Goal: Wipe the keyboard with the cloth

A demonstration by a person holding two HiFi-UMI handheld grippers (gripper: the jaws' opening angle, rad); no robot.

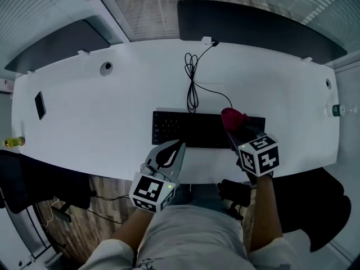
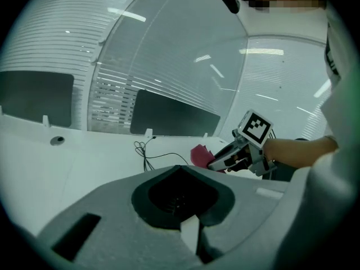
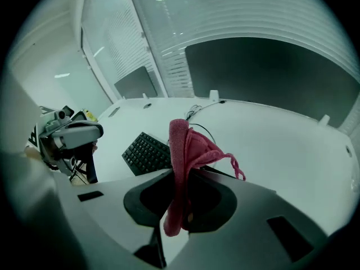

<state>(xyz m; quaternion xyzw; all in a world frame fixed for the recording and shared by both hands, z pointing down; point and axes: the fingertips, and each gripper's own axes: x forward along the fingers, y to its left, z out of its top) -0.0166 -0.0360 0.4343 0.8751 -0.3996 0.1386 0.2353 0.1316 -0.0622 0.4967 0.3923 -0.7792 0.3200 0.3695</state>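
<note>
The white table is holding the black keyboard. The left gripper is sitting closed with nothing in it. The right gripper is squeezing the pink cloth above the keyboard's right end. The cloth is looking soft and floppy, best held by a bunch.

1 flat black keyboard, 1 crumpled pink cloth & 1 looped black cable are counted. 2 grey grippers are seen: left, right.

Dim, bluish cast; ceiling strip lights glare overhead; strong fisheye bending, dark vignette corners; near foreground soft.
</note>
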